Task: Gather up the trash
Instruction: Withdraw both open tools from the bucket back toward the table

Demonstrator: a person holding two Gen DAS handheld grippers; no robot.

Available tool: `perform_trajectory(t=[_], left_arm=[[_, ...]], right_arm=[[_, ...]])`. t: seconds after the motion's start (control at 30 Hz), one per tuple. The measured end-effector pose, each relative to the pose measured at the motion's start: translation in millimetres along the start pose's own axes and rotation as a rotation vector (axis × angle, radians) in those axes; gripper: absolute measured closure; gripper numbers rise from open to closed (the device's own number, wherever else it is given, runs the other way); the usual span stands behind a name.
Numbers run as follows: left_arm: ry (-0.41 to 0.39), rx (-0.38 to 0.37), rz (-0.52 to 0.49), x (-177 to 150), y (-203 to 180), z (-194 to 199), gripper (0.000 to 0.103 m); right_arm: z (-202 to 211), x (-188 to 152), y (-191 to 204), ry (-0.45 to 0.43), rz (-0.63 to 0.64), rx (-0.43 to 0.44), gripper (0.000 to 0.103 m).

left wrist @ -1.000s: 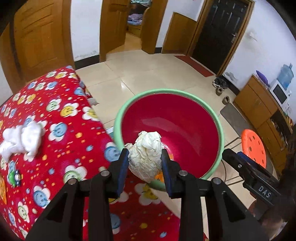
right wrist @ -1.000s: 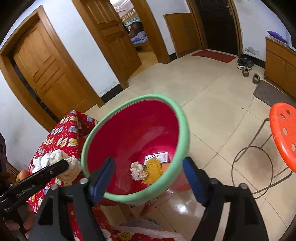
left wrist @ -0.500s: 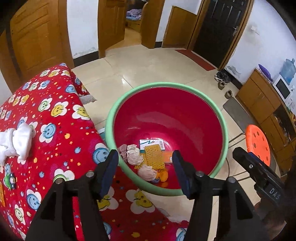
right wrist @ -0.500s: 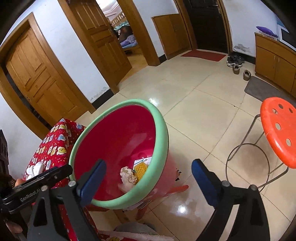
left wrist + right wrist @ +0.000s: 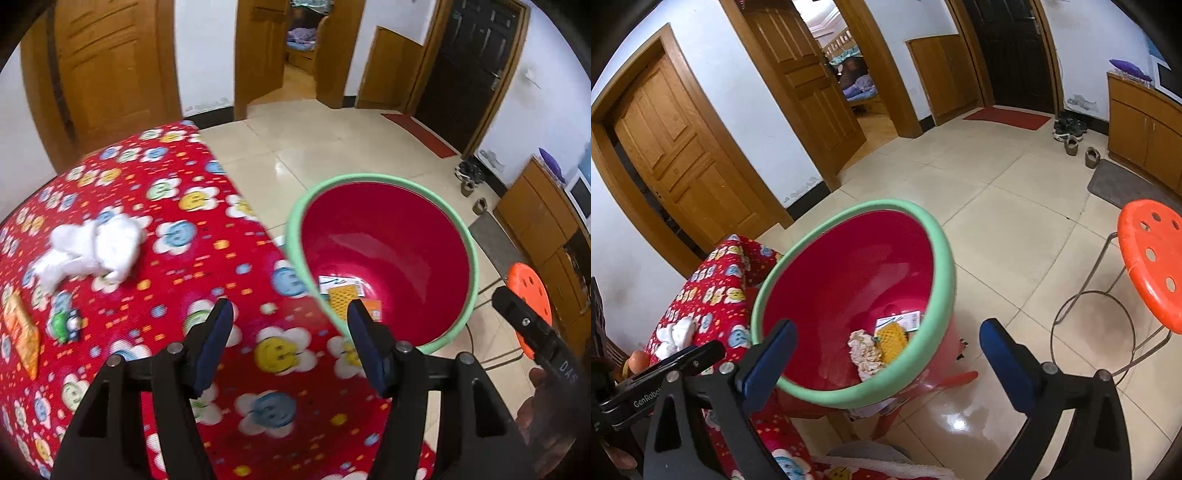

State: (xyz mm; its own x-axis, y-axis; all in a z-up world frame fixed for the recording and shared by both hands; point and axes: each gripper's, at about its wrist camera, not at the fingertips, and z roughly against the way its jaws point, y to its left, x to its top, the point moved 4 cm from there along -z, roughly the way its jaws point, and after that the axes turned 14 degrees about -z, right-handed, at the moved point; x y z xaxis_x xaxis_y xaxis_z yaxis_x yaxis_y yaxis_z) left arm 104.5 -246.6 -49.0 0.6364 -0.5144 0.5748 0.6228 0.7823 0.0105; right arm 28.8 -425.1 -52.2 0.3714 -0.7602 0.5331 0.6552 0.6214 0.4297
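Tissue wad (image 5: 92, 245) lies on the red-clothed counter (image 5: 207, 258) toward its left edge, ahead-left of the wide-open, empty left tool (image 5: 288, 332), which is nearer than the open, empty right tool (image 5: 886, 354) over the bin (image 5: 942, 258).

Red bin (image 5: 388, 236) with green rim; red smiley-flower tablecloth (image 5: 155, 258); white tissue wad (image 5: 92, 251); orange stool (image 5: 1152, 258)

Two wrist views, high and forward-facing — shared red basin (image 5: 388, 258) (image 5: 849, 280).
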Motion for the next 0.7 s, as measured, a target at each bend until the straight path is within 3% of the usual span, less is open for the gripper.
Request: perform_trajectory(t=[0.7], left_arm=[[-0.033, 0.202, 0.216, -44.9, 124.1, 56.4, 0.039]], right_arm=[[14.2, -29.2, 53.2, 0.020, 0.065, 0.082, 0.002]])
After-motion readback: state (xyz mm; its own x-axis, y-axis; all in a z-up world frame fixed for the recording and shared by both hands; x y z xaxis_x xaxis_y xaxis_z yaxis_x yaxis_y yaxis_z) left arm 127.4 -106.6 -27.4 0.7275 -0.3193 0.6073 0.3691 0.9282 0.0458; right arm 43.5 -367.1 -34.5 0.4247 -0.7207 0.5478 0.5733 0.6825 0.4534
